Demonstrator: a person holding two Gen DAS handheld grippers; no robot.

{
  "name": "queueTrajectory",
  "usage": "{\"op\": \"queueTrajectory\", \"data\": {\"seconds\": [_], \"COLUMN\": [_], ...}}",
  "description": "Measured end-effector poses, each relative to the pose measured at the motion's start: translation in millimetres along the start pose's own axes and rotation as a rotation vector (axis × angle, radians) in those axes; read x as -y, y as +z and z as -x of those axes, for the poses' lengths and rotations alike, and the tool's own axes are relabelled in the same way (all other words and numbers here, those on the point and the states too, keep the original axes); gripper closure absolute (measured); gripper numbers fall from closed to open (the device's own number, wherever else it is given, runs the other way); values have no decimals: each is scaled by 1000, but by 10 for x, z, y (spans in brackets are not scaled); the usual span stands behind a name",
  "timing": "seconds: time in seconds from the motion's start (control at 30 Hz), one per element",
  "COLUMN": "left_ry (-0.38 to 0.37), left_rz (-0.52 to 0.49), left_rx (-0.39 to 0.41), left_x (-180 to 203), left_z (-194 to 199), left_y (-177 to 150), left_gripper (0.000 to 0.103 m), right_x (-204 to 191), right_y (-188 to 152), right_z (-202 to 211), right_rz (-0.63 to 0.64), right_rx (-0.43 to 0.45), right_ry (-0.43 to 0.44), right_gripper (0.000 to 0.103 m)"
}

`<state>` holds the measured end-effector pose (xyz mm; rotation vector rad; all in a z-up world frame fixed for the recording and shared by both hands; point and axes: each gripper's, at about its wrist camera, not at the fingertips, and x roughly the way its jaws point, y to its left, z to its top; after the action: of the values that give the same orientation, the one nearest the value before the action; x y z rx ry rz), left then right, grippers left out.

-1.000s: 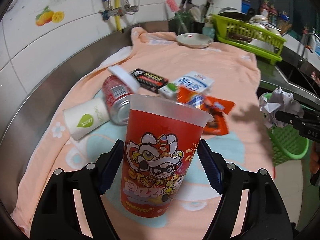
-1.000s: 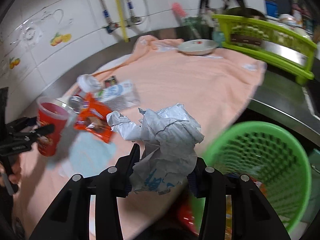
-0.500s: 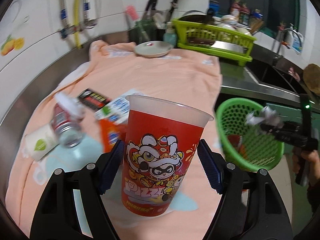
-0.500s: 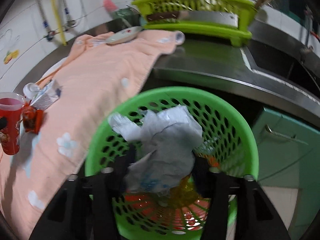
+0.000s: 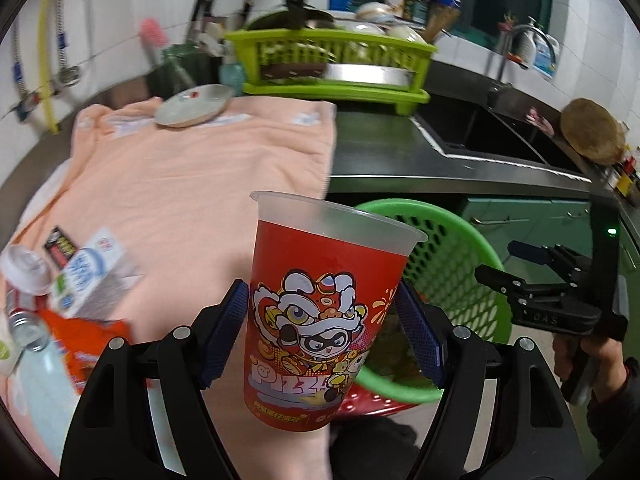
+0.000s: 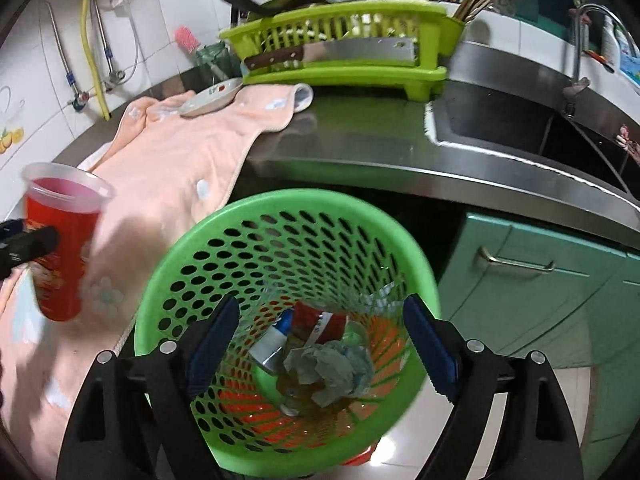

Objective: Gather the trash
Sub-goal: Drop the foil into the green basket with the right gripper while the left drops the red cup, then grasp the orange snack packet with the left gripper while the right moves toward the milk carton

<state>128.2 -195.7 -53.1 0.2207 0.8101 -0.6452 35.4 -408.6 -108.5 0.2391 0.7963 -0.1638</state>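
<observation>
Down in the basket (image 6: 288, 216) the paper wad (image 6: 328, 368) now lies among other trash, dropped by the right gripper (image 6: 320, 344), whose jaws have spread. Left gripper (image 5: 320, 332) still clamps the red cup (image 5: 324, 312), now nearer the basket, over the towel (image 5: 192, 184) edge.

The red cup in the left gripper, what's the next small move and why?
Probably carry the red cup rightward over the green basket and release it. The left gripper holds it beside the rim, and the right gripper is open, its crumpled paper already inside.
</observation>
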Motion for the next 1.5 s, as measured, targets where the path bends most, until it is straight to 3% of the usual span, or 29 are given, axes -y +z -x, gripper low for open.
{"op": "queueTrajectory", "data": {"seconds": [0.37, 0.67, 1.1, 1.5], "left_ry": [-57, -69, -32, 114], "left_rz": [-40, -16, -4, 91], "left_rx": [-89, -143, -95, -30], "left_x": [563, 620, 384, -369], "left_z": [-598, -796, -431, 185], "left_y": [19, -52, -83, -267], "left_gripper": [29, 25, 24, 20], "right_x": [249, 270, -3, -546], "right_y": [-87, -131, -60, 35], "right_z": [250, 240, 273, 207], "right_rz": [-56, -73, -24, 59], "right_rx": [36, 29, 40, 33], "right_ry": [13, 33, 73, 154], "right_gripper": [19, 19, 19, 18]}}
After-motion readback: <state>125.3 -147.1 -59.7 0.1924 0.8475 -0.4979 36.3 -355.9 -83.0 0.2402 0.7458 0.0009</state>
